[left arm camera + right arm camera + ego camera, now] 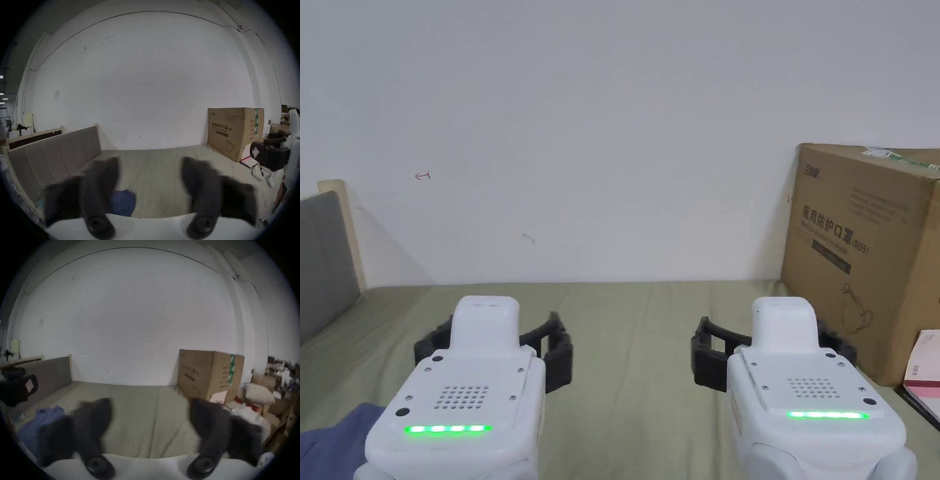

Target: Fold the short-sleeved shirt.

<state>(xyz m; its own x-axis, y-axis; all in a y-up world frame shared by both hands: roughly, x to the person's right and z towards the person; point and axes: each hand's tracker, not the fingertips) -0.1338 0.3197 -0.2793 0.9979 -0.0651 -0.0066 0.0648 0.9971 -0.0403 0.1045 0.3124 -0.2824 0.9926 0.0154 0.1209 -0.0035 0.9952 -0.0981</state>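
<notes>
Blue shirt [331, 444] bunched on bed [631, 350] (lower left), L gripper [150, 170] & R gripper [151, 412] jaws spread wide, both empty

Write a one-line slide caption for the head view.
Left gripper and right gripper, jaws open, held above the bed; blue shirt beside them.

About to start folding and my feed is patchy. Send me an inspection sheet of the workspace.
Surface: olive bed sheet, mildly creased, bare in the middle.
Job's things: blue shirt bunched near the left edge, unfolded.
Clutter: cardboard box against the wall at right; pink-edged booklet beside it.
Grippers: left gripper open, holding nothing; right gripper open, holding nothing; both above the sheet.
Cables: nothing seen on the bed.
Surroundings: white wall; grey headboard at left.
</notes>
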